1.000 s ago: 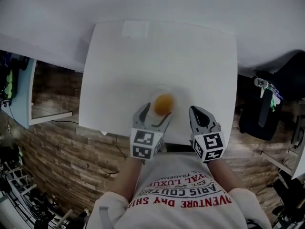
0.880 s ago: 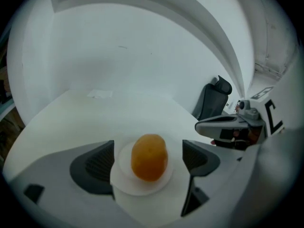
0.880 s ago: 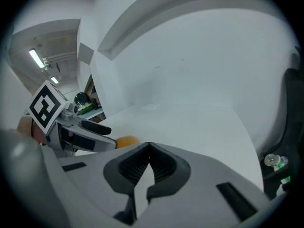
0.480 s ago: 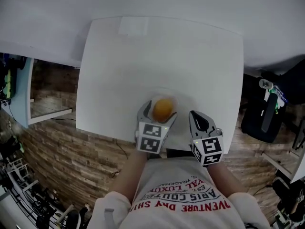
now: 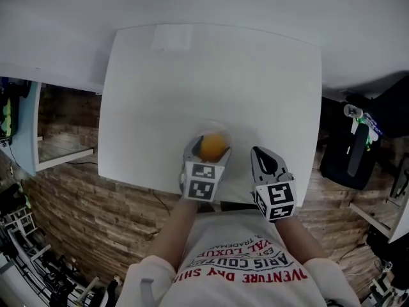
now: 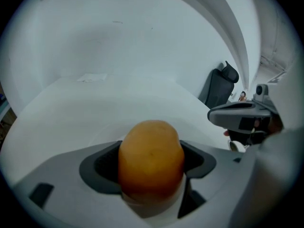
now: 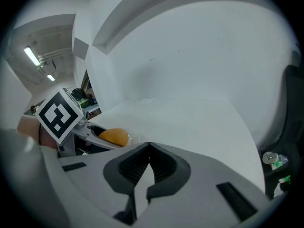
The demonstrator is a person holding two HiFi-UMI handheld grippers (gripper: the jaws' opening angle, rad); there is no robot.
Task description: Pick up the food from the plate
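Note:
An orange, rounded piece of food sits over a small pale plate near the front edge of the white table. My left gripper has the food between its jaws, which are closing; both dark pads touch its sides. The food fills the gap in the left gripper view, and I cannot tell whether it is lifted off the plate. My right gripper hovers just right of the plate, shut and empty, its tips meeting. The right gripper view shows the food held at its left.
A flat pale sheet lies at the table's far edge. A black chair stands right of the table and a shelf to the left, on a wooden floor. A white wall rises behind the table.
The left gripper has slid forward so its jaws, which lay short of the food a second ago, now flank and touch it. The right gripper has stayed beside the plate.

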